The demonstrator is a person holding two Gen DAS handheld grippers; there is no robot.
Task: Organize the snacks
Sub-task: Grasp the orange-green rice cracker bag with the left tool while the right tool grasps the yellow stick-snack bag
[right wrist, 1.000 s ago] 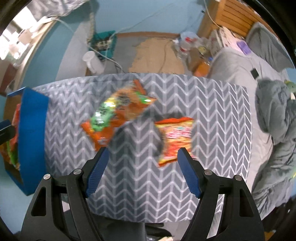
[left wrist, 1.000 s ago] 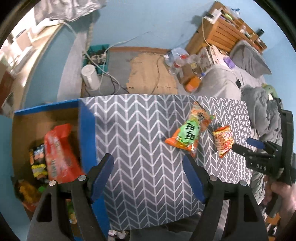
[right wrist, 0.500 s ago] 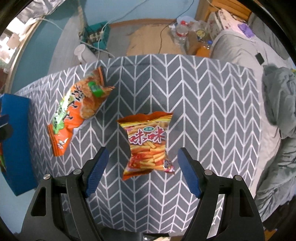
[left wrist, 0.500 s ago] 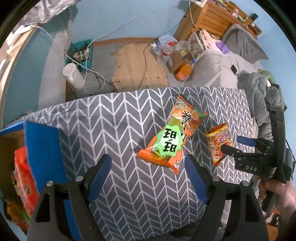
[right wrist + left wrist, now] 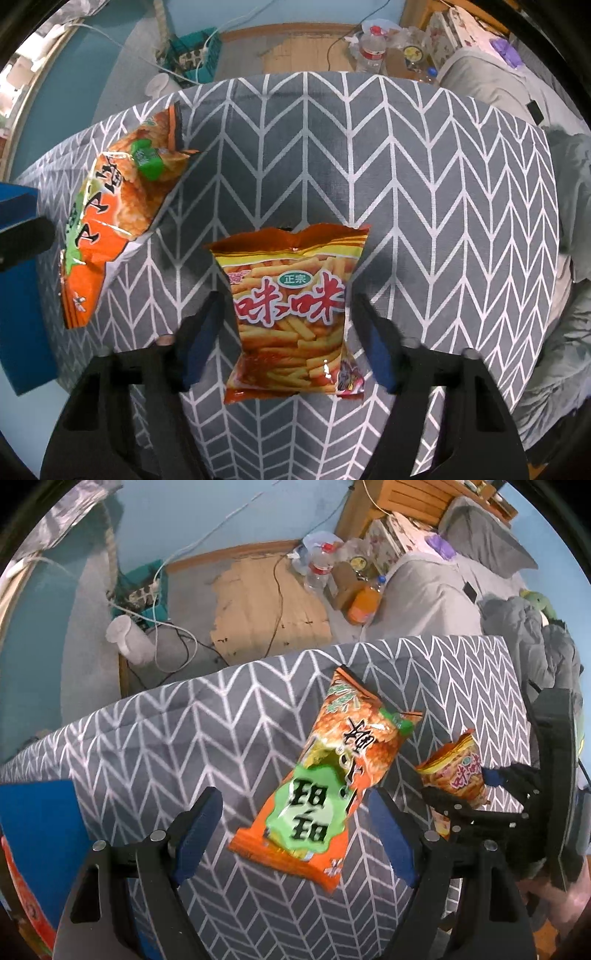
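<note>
The small bag of fry-shaped snacks lay flat on the gray zigzag tablecloth, straight between the blue pads of the right gripper, whose jaws were closing around it; the pads stood just beside the bag's two long edges, and whether they had begun to press could not be told. Just to its left lay the long orange and green bag, slanted, apart from the small one by a strip of bare cloth. The left gripper hung over the lower end of that long bag with its jaws spread wide, the pads clear of the wrapper on both sides. Bare cloth stretched to the right of the small bag and toward the far table edge. At the left end of the table stood the blue box, with a red packet showing at its near side.
</note>
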